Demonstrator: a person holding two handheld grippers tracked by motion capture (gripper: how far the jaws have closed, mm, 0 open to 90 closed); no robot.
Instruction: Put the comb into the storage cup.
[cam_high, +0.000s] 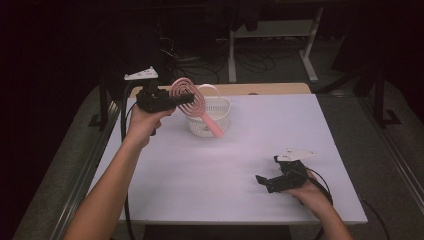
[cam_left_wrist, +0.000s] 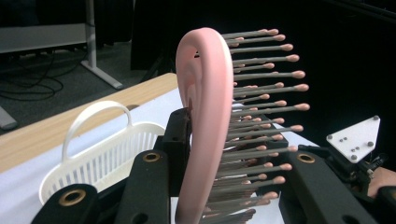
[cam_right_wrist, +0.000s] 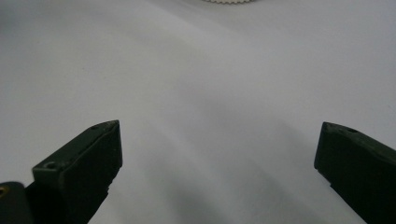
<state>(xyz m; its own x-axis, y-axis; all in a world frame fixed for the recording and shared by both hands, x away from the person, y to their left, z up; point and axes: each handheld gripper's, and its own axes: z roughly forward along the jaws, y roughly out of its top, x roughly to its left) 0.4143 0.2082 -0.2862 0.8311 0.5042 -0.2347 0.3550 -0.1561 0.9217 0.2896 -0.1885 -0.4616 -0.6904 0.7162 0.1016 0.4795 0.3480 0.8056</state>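
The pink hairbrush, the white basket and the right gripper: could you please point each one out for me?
pink hairbrush (cam_high: 187, 95): high view, on its spiral head.
white basket (cam_high: 223, 107): high view, on its right rim.
right gripper (cam_high: 266, 182): high view, between its open jaw tips.

High view: dim room, black surround, tabletop (cam_high: 240, 165) lit from overhead, soft shadows. Left gripper view: hairbrush (cam_left_wrist: 205, 116) sharp, background soft. Right gripper view: near jaws blurred, 12 o'clock edge soft.

A pink hairbrush (cam_high: 192, 100) with grey, pink-tipped bristles. A white slatted basket (cam_high: 212, 119) sits on a white table (cam_high: 210, 175) (pale wood edge). Both grippers are black.
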